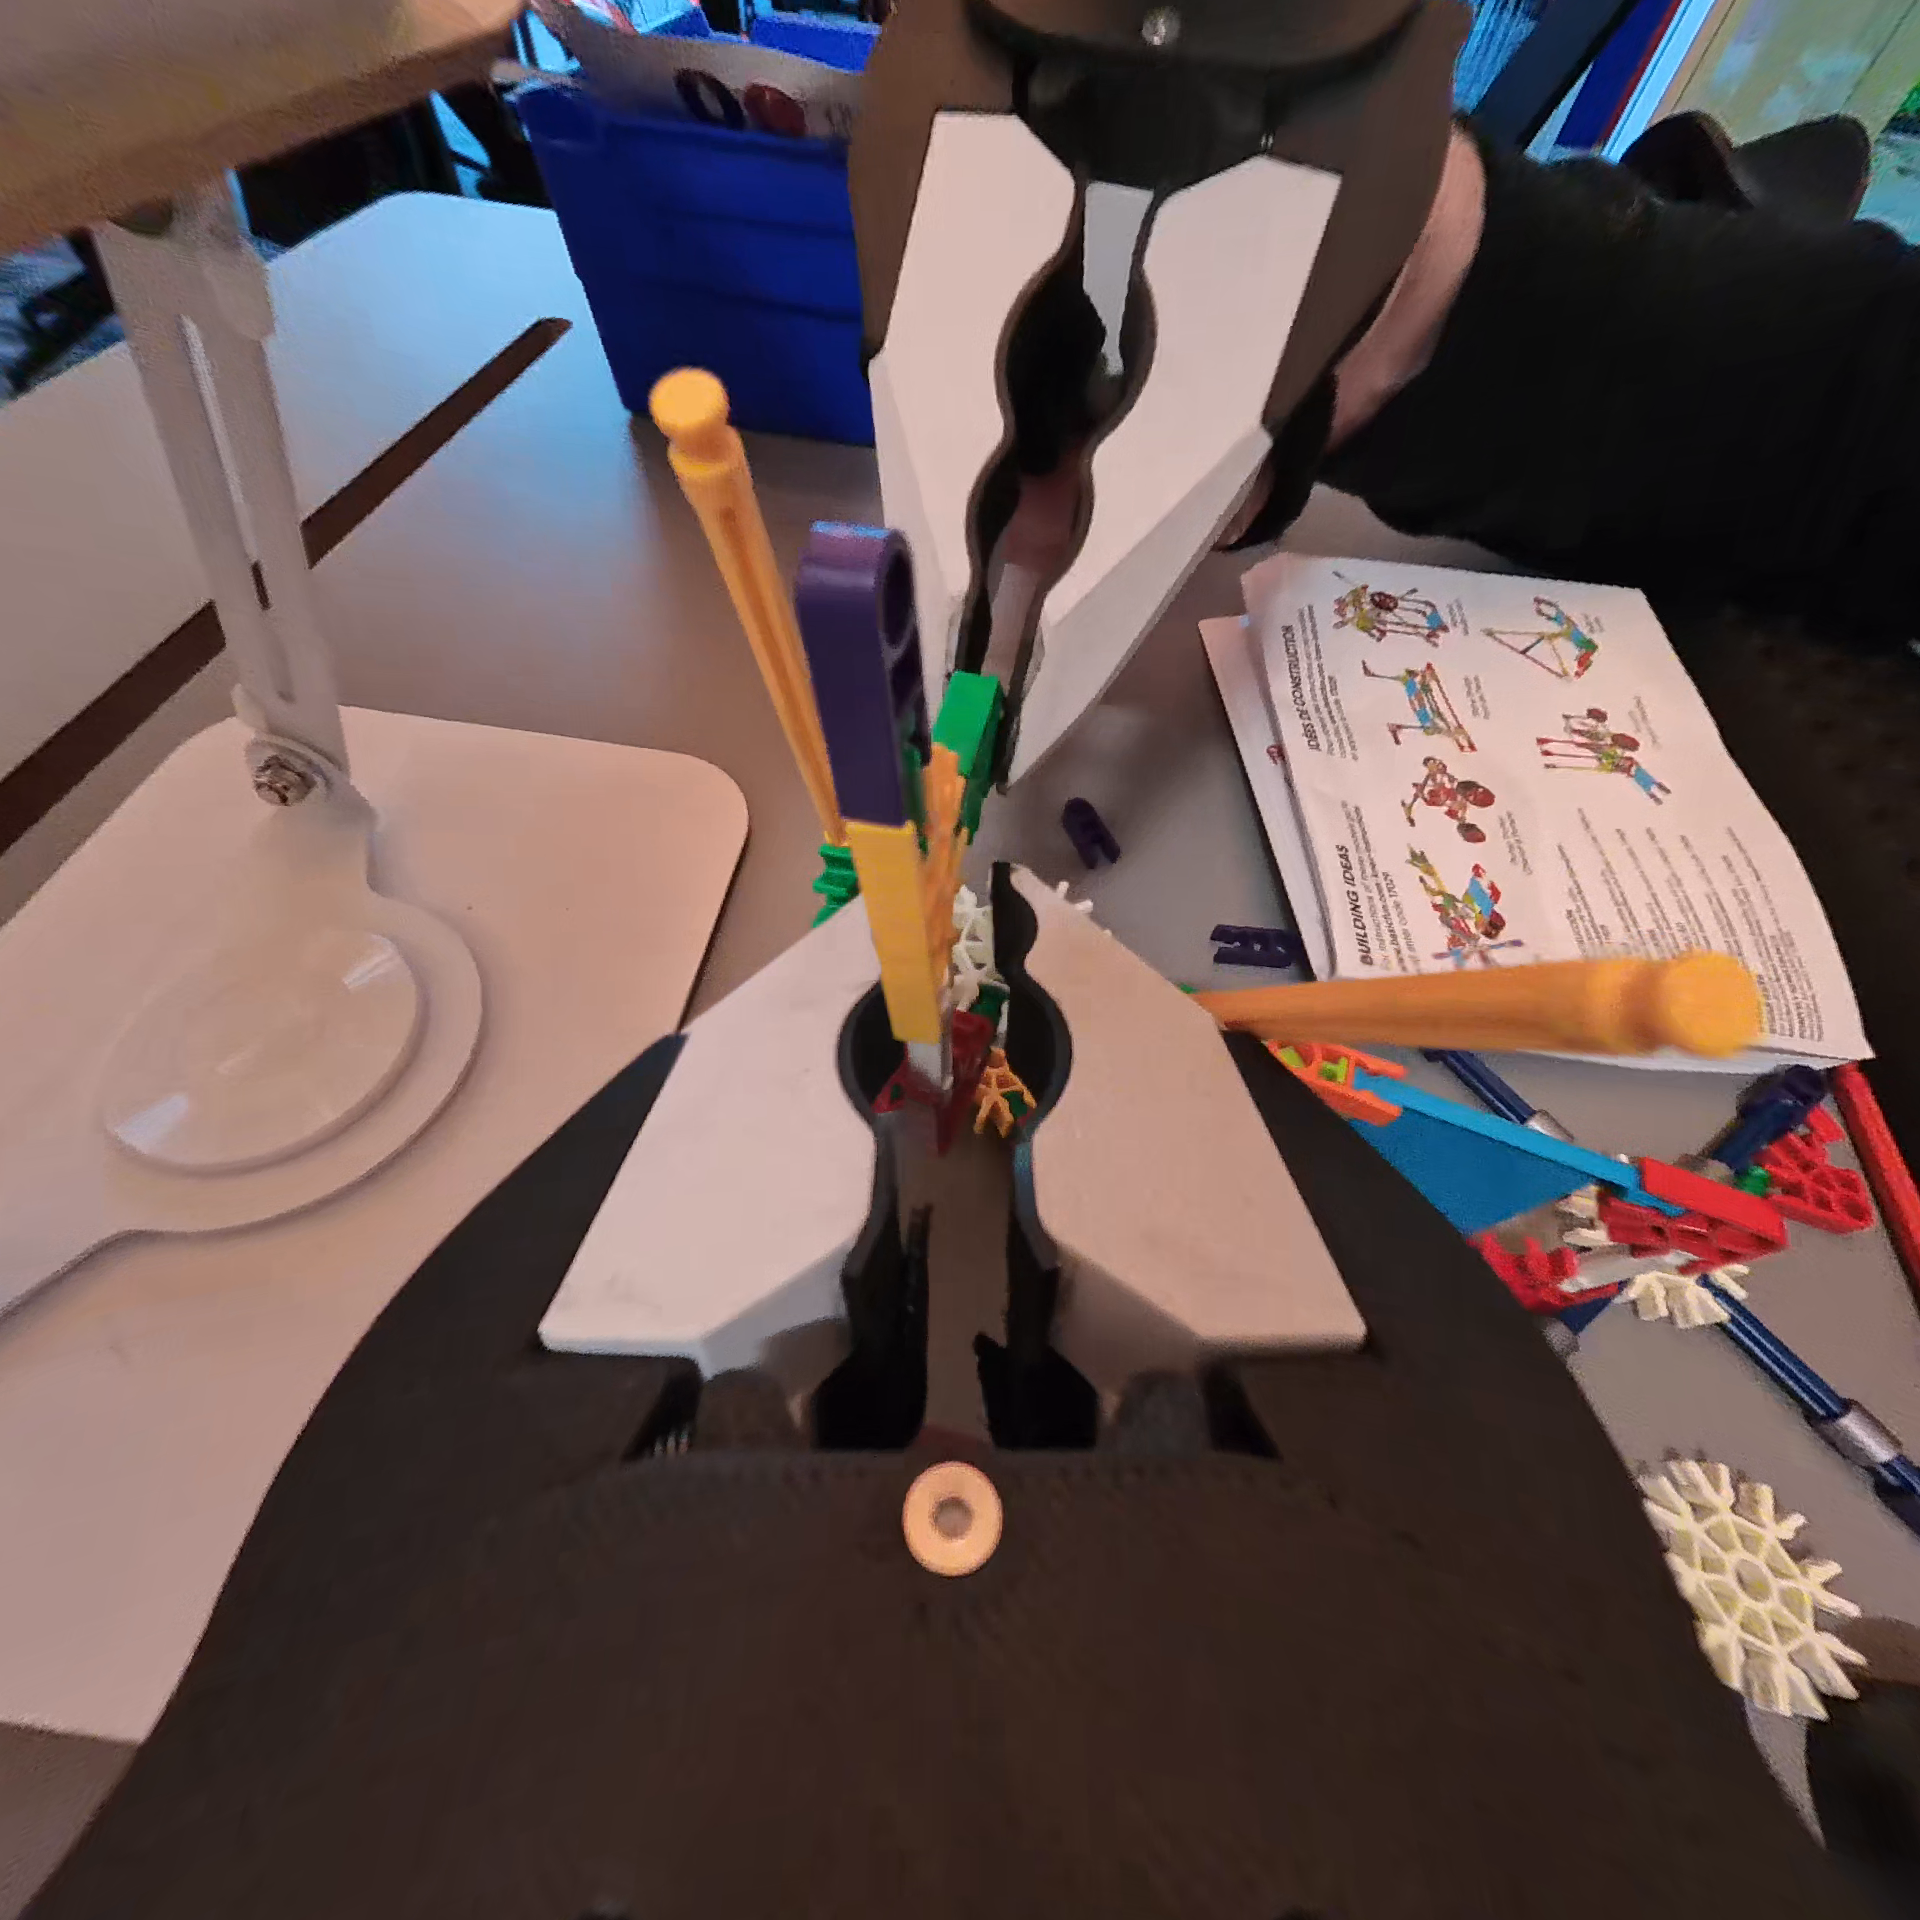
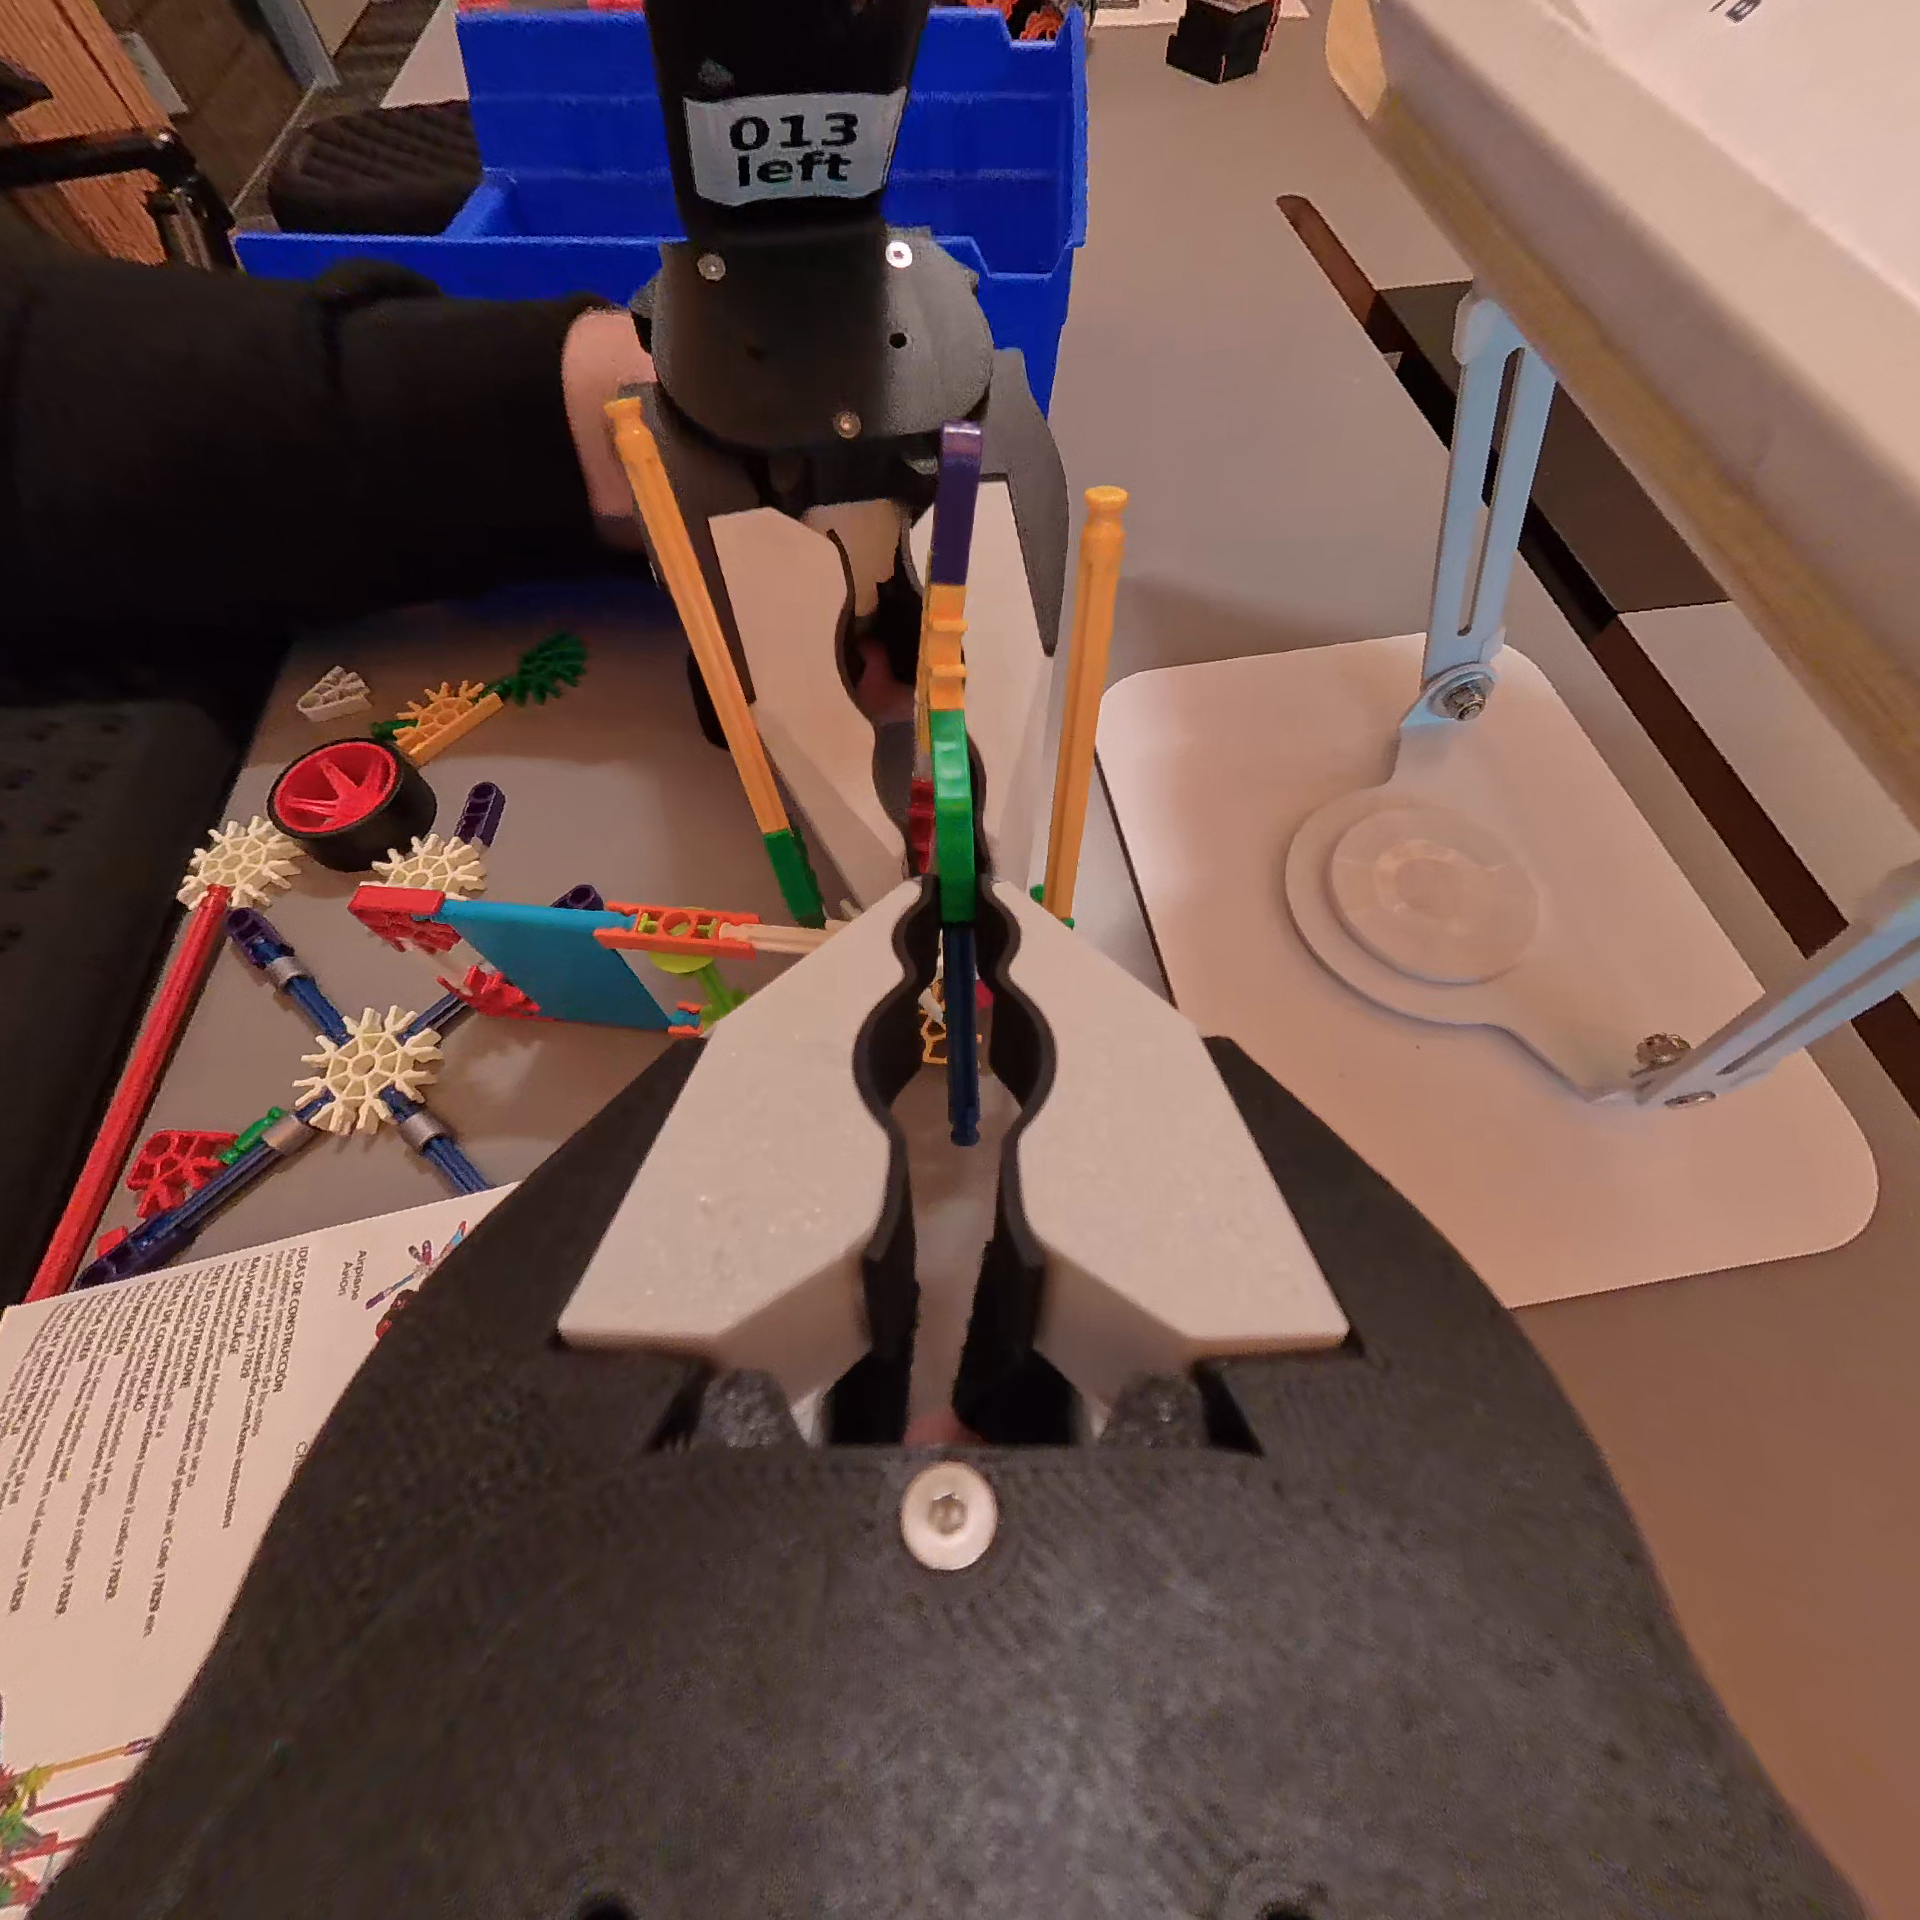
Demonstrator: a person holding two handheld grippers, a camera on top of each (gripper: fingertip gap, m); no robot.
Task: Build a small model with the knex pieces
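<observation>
1. Left gripper [image 1: 997, 935] closed tight on the lower end of a small construction-toy assembly [image 1: 914, 831], fingers [image 1: 748, 1122] pressed together around its white, red and orange connectors.
2. Right gripper [image 2: 951, 914] closed on the same assembly [image 2: 951, 790] from the opposite side, tips pinching a green connector [image 2: 951, 821], with a dark blue rod [image 2: 961, 1029] running back between the fingers.
3. Assembly held between the two grippers above the grey table [image 1: 499, 582]: purple piece [image 1: 868, 665] on top, yellow piece [image 1: 899, 925] below it, long yellow rods [image 1: 748, 603] splaying outward, one [image 1: 1475, 1013] blurred toward the right.
4. Exact grip point of the left gripper hard to make out, probably on the red connector near the base.
5. Instruction leaflet [image 1: 1538, 790] lying flat on the table beside the grippers.
6. Second toy build with a blue panel [image 2: 561, 961], red connectors and white snowflake connectors [image 2: 369, 1065] lying on the table nearby, apart from both grippers.
7. Red wheel with black tyre [image 2: 348, 800] lying close to that build.
8. Blue bin [image 2: 582, 156] standing behind; white stand base [image 2: 1507, 1039] flat on the table on the other side.
</observation>
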